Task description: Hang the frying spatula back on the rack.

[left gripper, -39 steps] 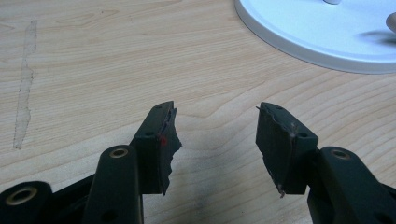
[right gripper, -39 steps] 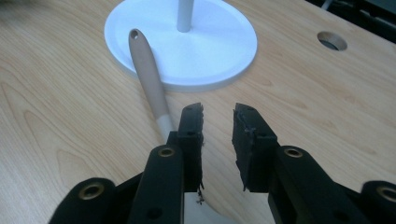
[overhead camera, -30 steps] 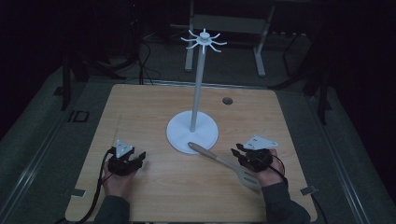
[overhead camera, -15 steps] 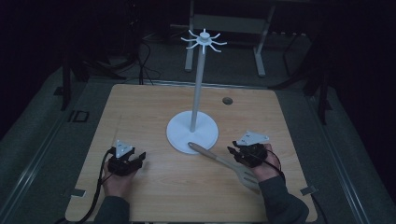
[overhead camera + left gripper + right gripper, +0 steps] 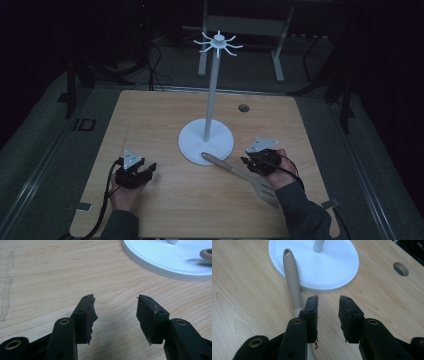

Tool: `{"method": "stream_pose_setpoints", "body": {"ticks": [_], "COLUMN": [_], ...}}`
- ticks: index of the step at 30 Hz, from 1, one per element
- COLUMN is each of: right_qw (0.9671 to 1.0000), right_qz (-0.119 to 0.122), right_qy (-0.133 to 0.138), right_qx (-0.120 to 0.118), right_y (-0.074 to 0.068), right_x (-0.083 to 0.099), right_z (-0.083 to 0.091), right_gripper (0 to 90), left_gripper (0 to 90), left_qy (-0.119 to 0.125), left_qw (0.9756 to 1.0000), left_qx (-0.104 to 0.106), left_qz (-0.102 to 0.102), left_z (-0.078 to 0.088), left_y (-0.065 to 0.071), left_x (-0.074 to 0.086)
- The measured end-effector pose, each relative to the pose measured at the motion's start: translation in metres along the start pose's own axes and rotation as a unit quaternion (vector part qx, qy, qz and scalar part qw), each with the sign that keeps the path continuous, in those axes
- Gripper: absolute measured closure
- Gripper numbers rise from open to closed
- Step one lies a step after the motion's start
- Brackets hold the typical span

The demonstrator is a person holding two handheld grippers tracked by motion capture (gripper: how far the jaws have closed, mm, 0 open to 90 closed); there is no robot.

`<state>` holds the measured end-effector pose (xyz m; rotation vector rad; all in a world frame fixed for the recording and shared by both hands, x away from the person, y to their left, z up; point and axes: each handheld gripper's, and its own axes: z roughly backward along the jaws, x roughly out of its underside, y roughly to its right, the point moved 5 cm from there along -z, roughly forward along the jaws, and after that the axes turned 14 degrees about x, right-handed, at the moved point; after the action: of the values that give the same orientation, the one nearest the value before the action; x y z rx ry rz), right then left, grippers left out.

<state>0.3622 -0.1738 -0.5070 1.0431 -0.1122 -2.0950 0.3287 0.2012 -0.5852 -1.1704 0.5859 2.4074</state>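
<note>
The slotted spatula (image 5: 245, 175) lies flat on the wooden bench (image 5: 165, 120), its handle tip resting on the round white base of the hook stand (image 5: 206, 141) and its blade near the right hand. We see the right claw (image 5: 328, 308) open and empty, just beside the handle. We see the left claw (image 5: 116, 312) spread wide over bare wood, holding nothing.

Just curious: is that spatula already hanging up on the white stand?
No, the spatula lies flat on the table, its handle tip resting on the stand's base.
</note>
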Motion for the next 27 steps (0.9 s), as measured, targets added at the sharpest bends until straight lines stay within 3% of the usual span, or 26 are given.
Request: {"method": "stream_pose_setpoints", "body": {"ticks": [20,27], "right_qw": [0.9977,0.996], "right_qz": [0.042,0.051], "right_qy": [-0.048,-0.065], "right_qx": [-0.025,-0.033], "right_y": [-0.004,-0.008], "right_x": [-0.008,-0.006], "right_z": [-0.01,-0.016], "right_gripper": [66.9,66.4], "left_gripper": [48.6,47.8], "left_qy": [0.017,0.012], "left_qw": [0.9998,0.9998], "left_qx": [0.005,0.008], "left_qz": [-0.008,-0.012], "left_z": [0.003,0.003], "left_y": [0.003,0.003], "left_x": [-0.002,-0.001]}}
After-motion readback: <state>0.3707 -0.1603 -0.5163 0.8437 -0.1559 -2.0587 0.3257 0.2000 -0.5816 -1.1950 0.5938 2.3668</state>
